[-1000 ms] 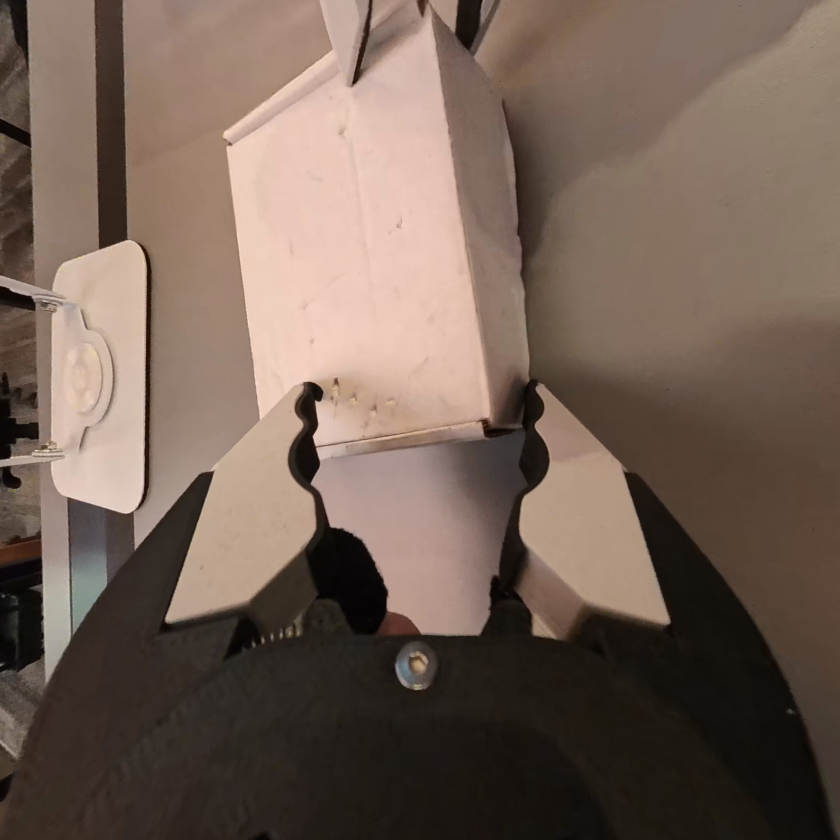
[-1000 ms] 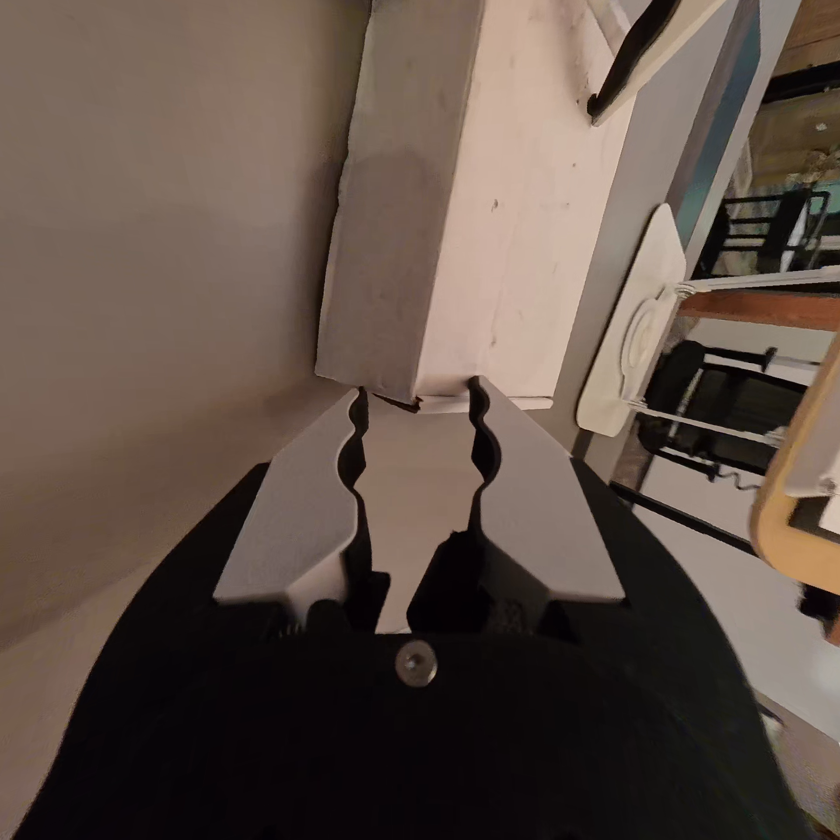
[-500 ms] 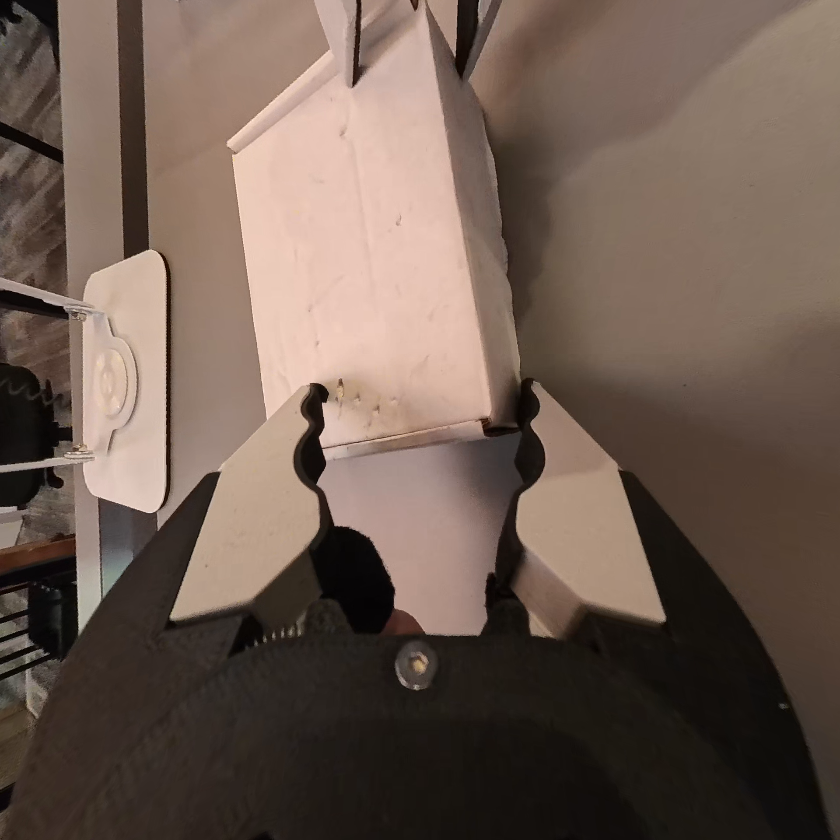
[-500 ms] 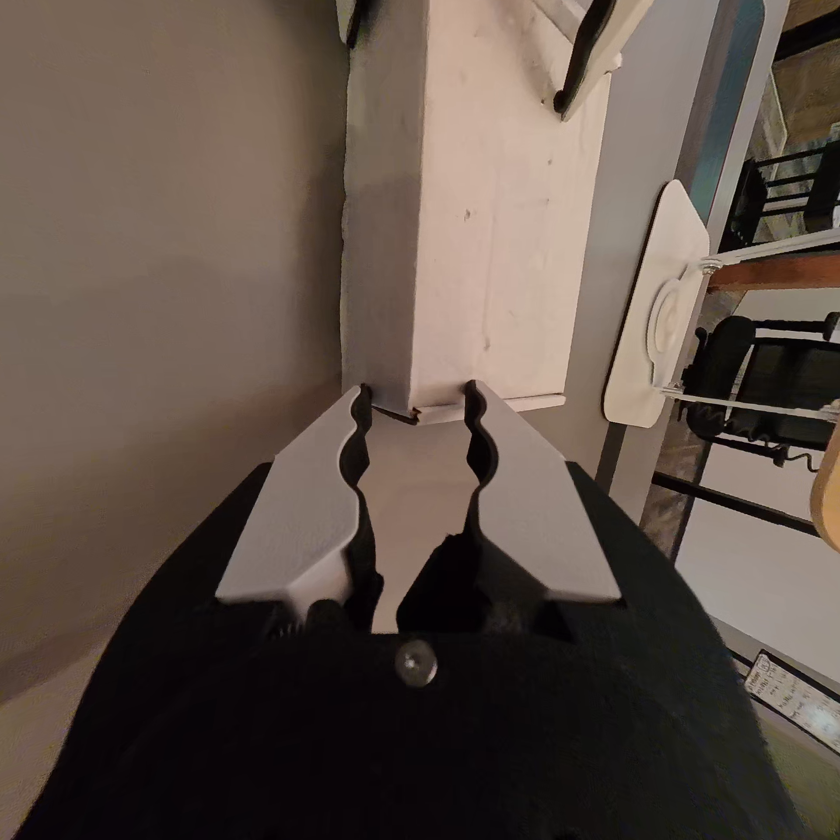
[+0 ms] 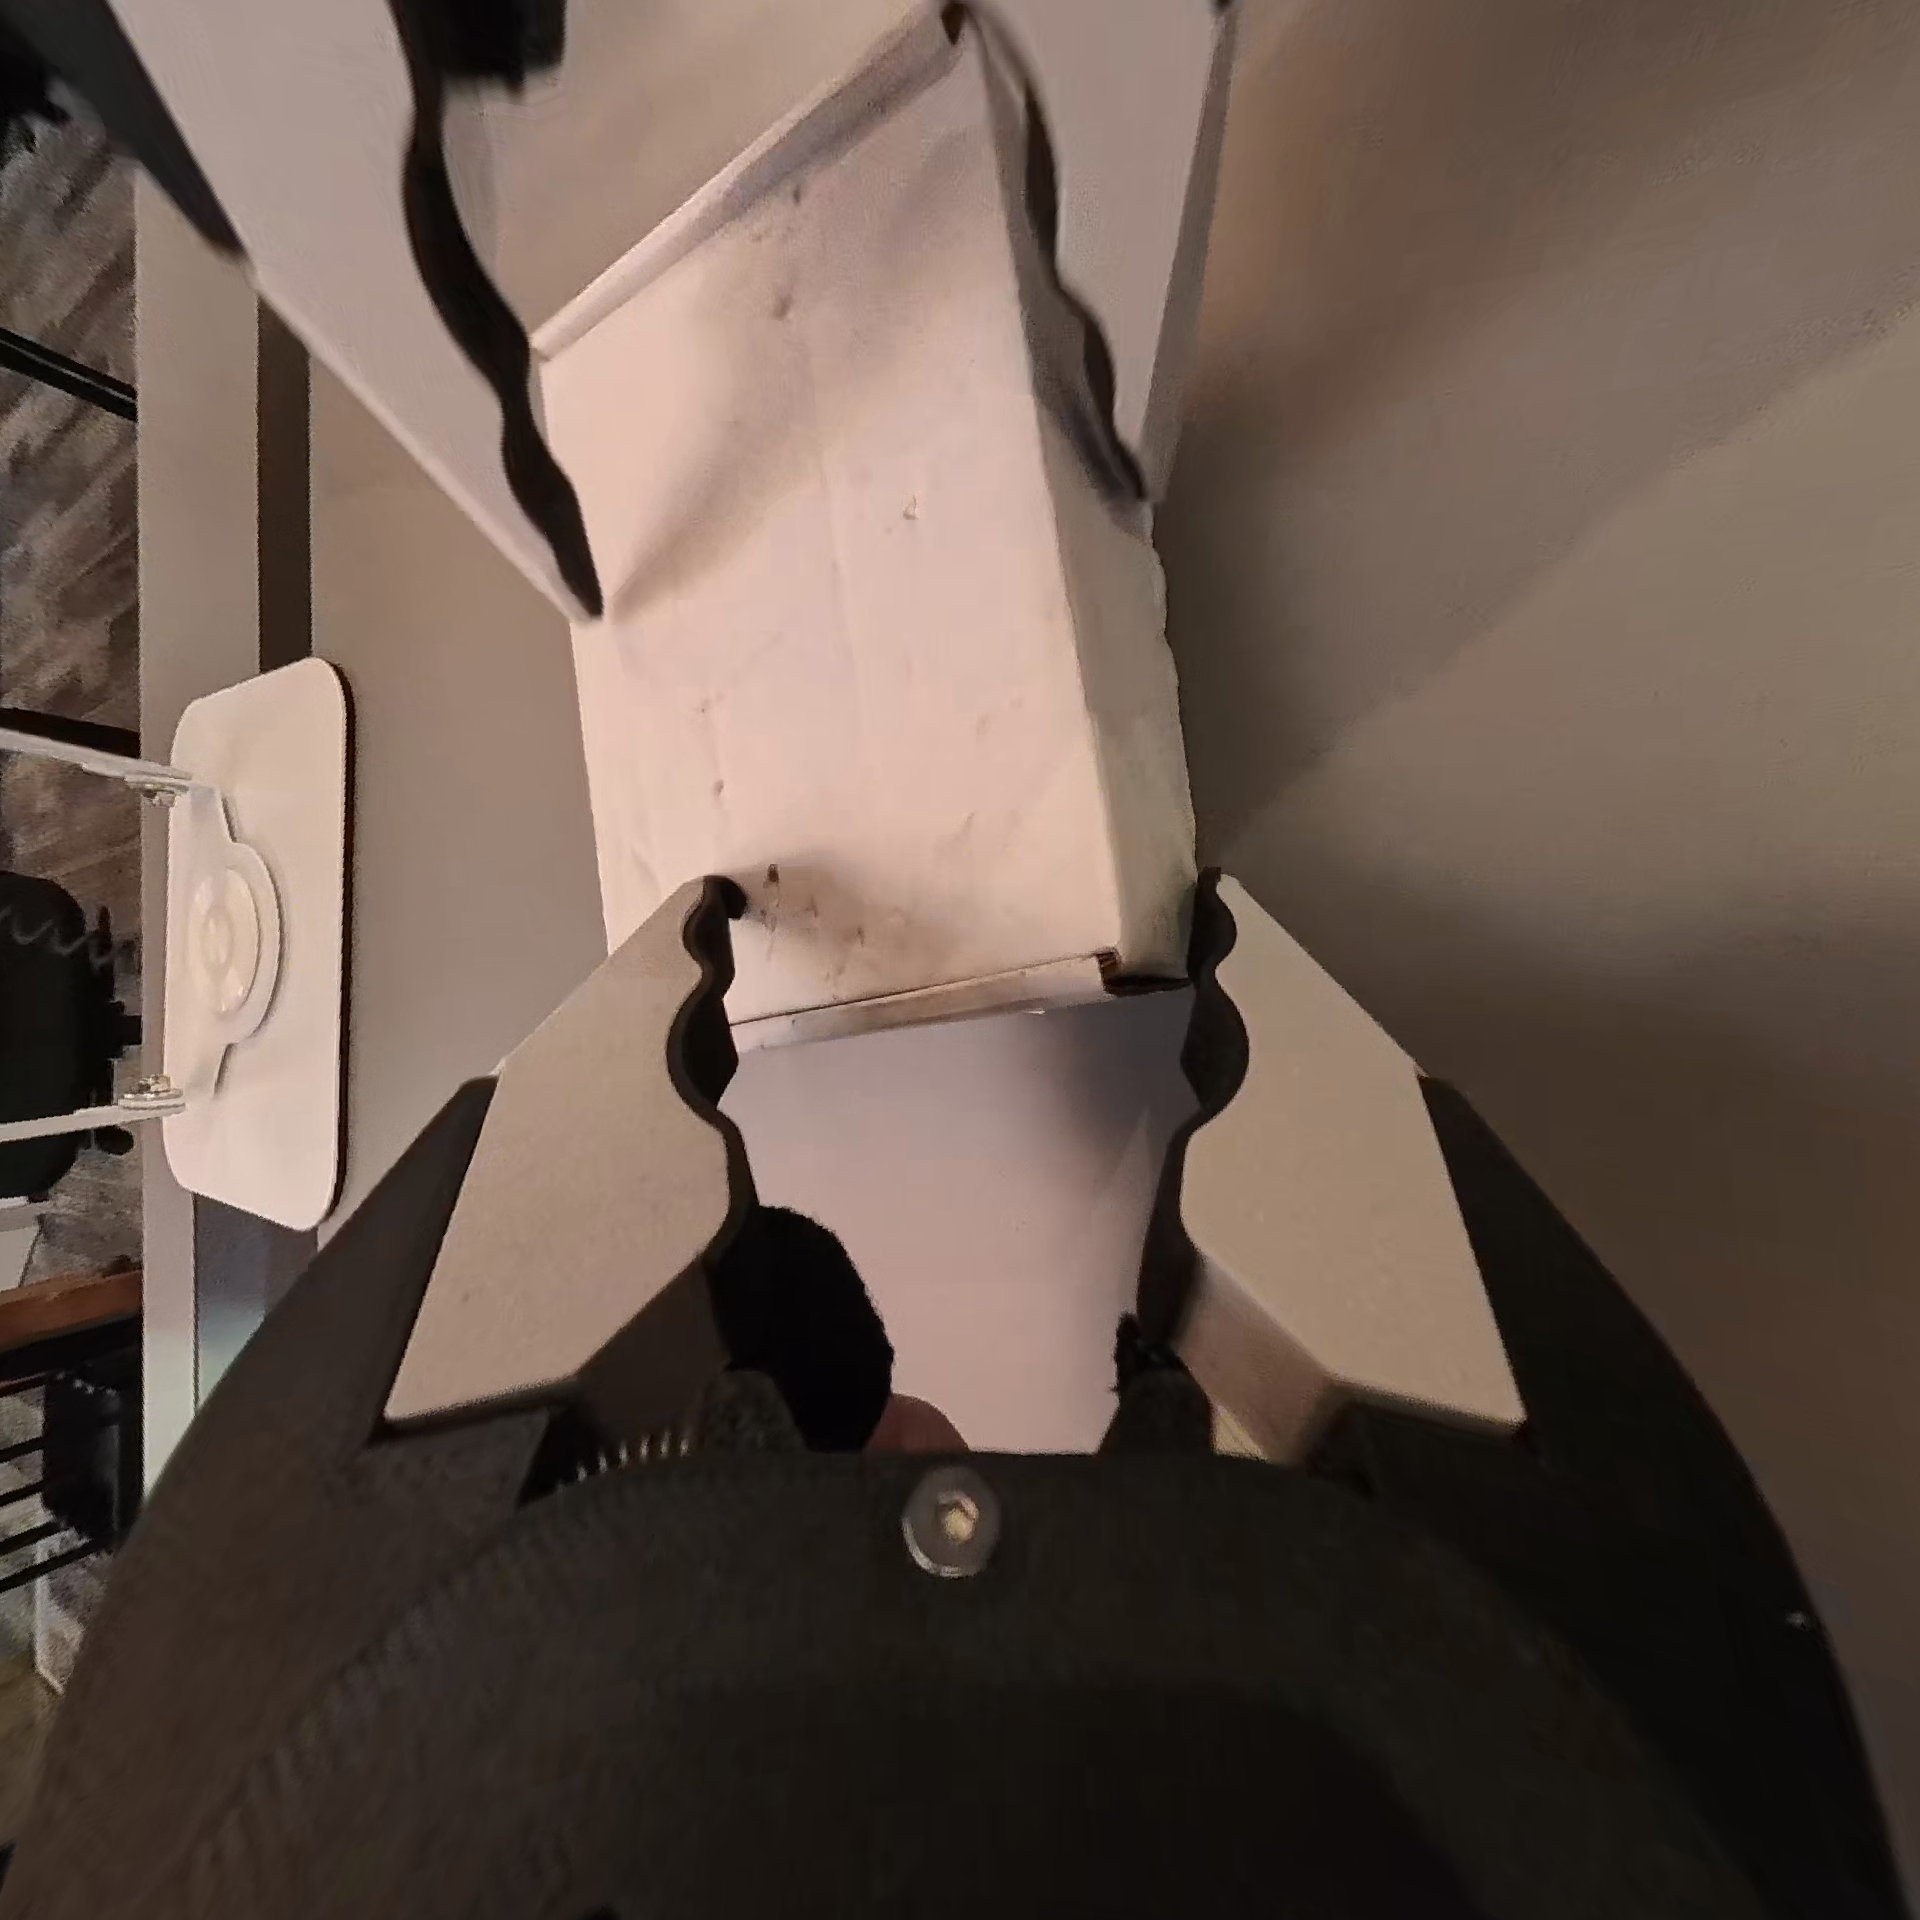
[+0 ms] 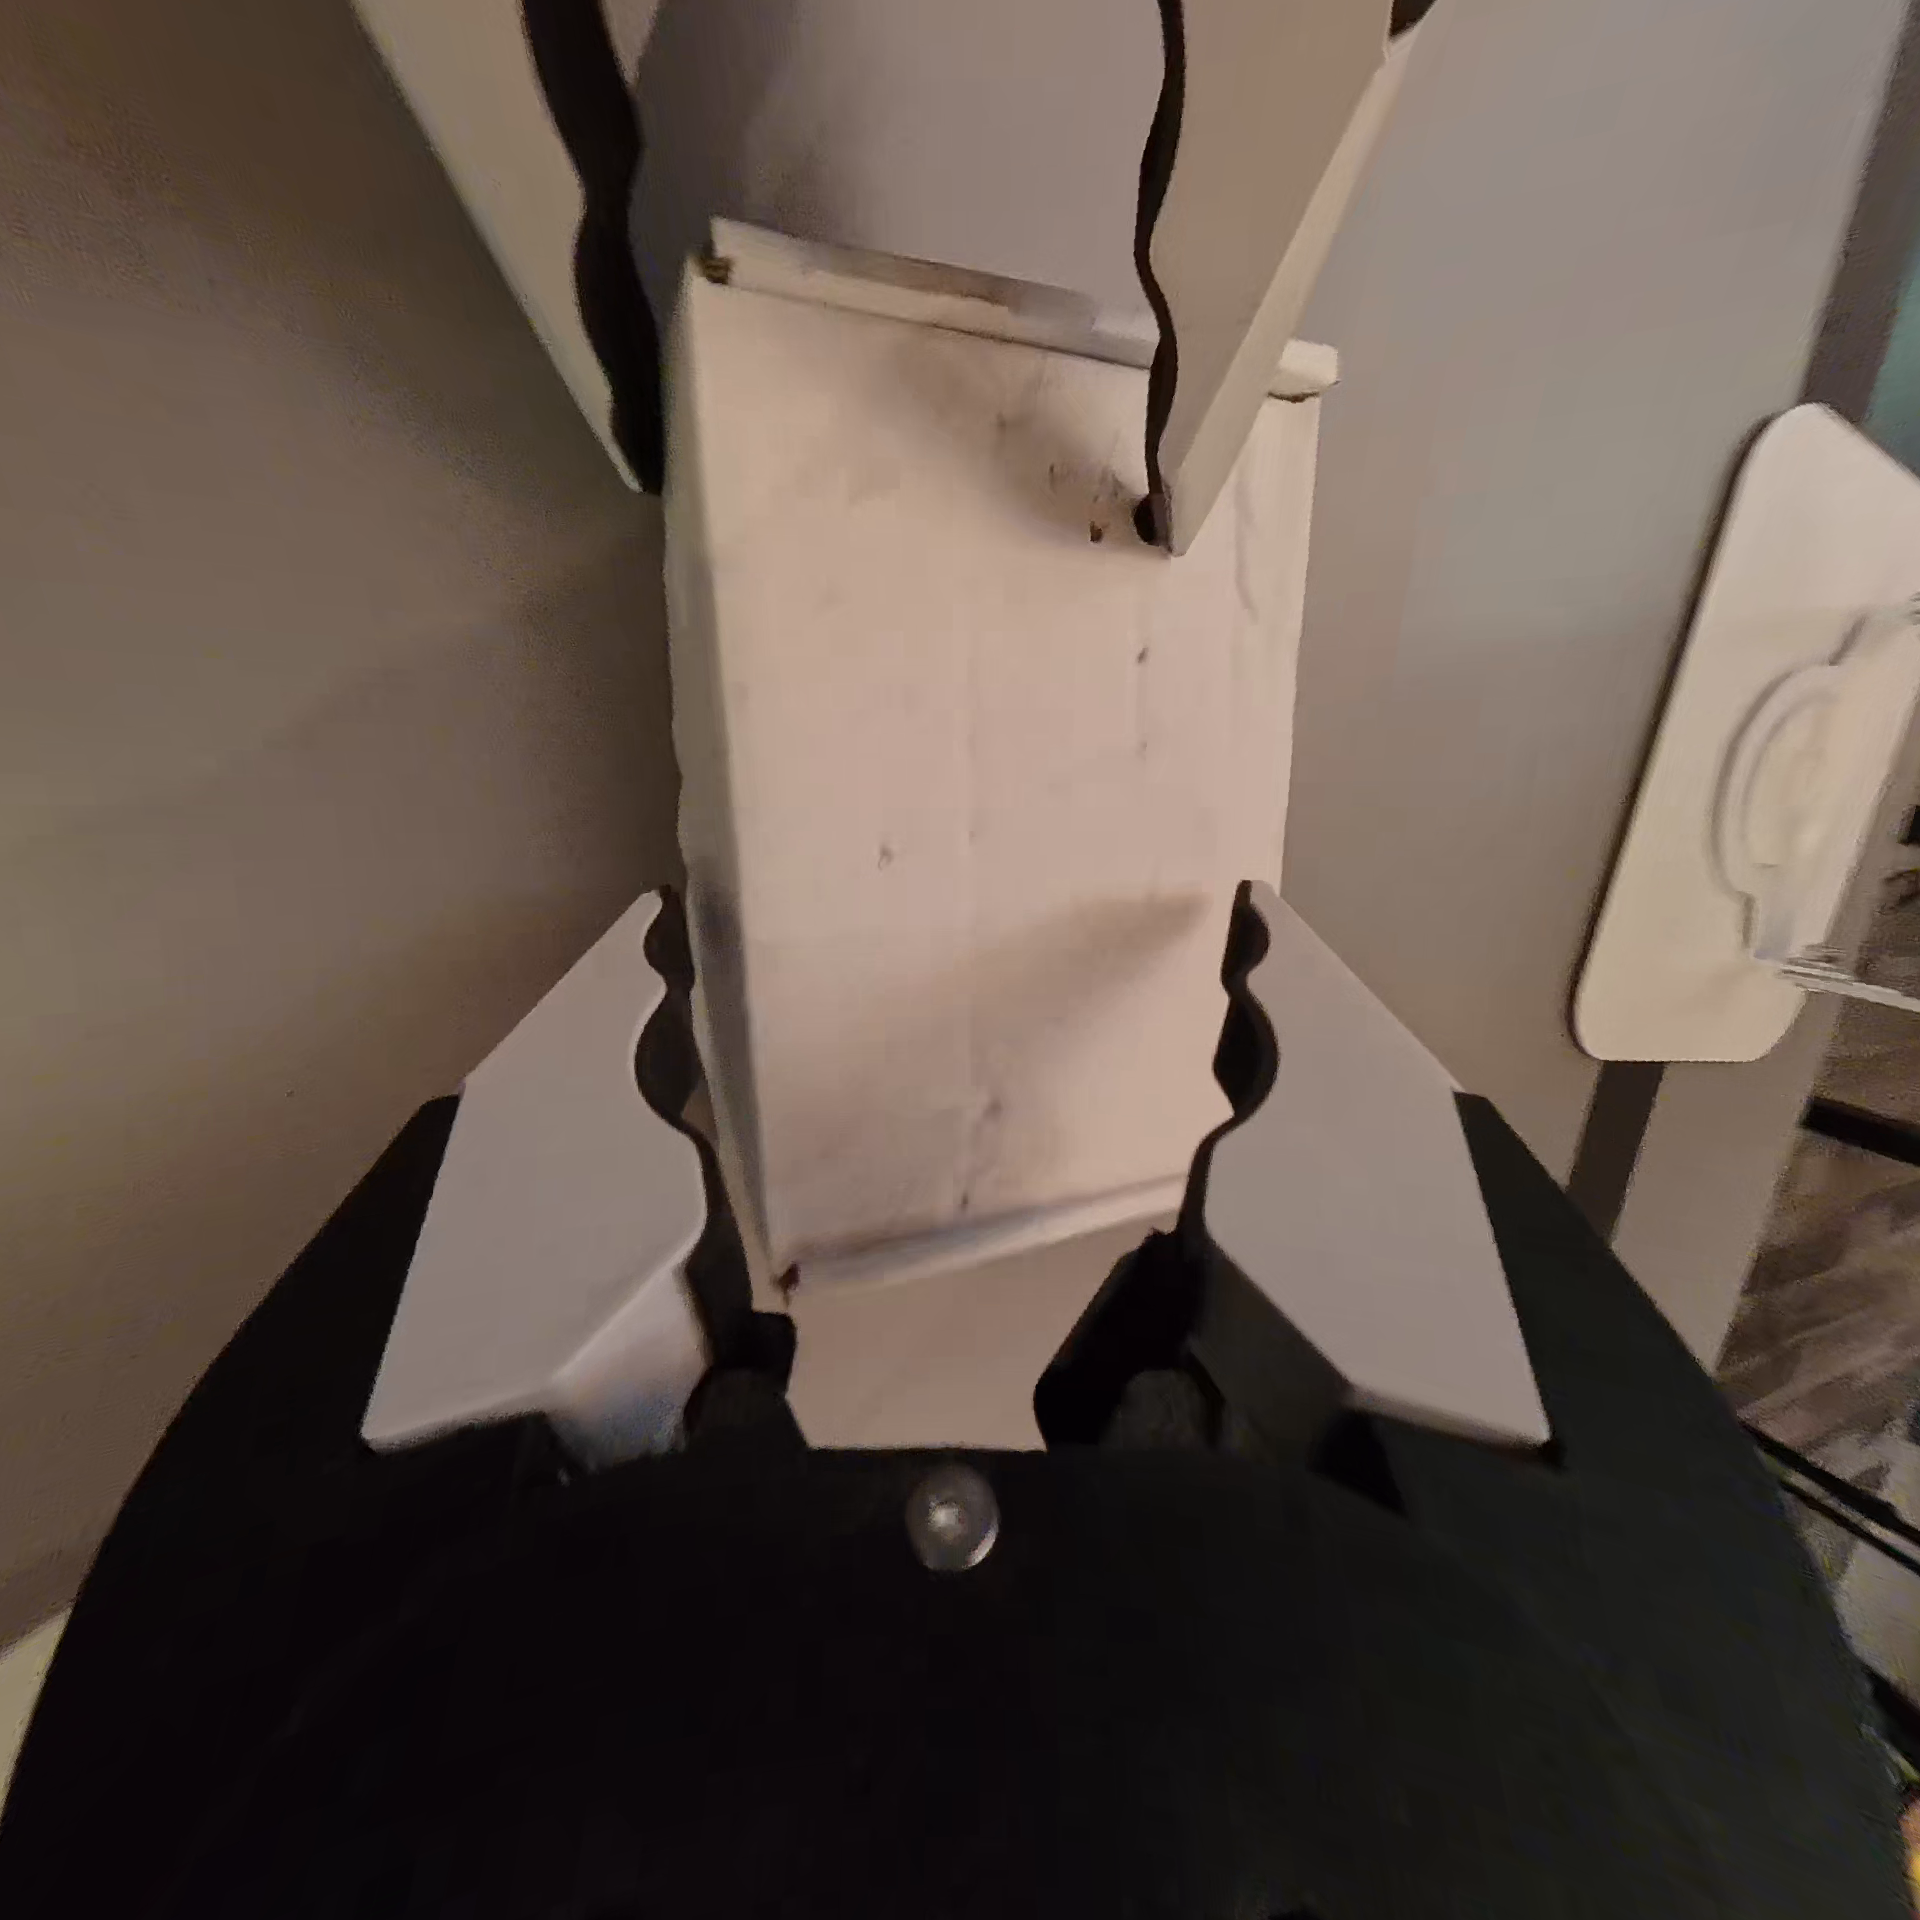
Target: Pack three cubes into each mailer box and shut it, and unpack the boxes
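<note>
While lying shut and flat on the matte grey surface (image 5: 1558, 727) (image 6: 260, 727), hemmed in from both short ends: white cardboard mailer box (image 5: 883, 675) (image 6: 987, 779), scuffed and dotted with dark marks.

At one end, left gripper (image 5: 961, 904) (image 6: 899, 504), black-bodied with pale wavy-edged fingers spread wide. One tip over the top face just inside the edge, the other at the box's corner beside the side wall. Cannot tell whether pressing or merely touching.

At the opposite end, right gripper (image 6: 956, 904) (image 5: 857, 540), fingers likewise spread wide, reaching along both long sides with the box end well in between. One finger close against the side wall, the other just beside the top face's far edge.

Near the surface's rim, well apart from the box: white rounded rectangular plate (image 5: 260, 935) (image 6: 1745, 727) carrying a clear bracket.
</note>
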Available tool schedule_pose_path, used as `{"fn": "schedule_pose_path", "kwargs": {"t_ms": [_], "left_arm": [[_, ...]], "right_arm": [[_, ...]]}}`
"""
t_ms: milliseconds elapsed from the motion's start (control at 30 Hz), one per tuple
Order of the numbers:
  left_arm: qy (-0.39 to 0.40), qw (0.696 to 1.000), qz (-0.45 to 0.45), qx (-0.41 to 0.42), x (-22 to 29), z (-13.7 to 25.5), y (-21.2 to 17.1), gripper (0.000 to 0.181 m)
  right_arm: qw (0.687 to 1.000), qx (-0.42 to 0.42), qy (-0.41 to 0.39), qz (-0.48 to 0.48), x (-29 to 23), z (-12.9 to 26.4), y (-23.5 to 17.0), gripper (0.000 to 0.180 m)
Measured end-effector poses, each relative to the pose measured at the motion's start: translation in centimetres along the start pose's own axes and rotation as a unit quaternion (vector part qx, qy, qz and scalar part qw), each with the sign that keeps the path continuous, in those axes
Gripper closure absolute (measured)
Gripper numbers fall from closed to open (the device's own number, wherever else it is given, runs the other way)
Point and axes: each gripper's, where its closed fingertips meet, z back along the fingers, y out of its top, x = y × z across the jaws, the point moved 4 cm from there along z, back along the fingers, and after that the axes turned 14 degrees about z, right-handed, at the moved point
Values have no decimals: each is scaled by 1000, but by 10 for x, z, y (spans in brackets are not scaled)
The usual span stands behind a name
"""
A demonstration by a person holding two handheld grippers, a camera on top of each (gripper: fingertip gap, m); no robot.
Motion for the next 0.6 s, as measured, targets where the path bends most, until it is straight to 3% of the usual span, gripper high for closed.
{"fn": "schedule_pose_path", "kwargs": {"t_ms": [133, 200, 433, 600], "left_arm": [[2, 1000, 7, 13, 2, 0, 1, 94], [-5, 1000, 5, 23, 3, 0, 1, 94], [4, 999, 7, 31, 4, 1, 2, 93], [85, 990, 20, 108, -8, 25, 12, 80]], "right_arm": [[1000, -7, 29, -3, 8, -9, 4, 71], [998, -19, 53, -10, 10, -11, 5, 58], [995, -30, 93, 8, 9, -23, 9, 53], [996, 8, 81, -33, 13, -18, 5, 55]]}}
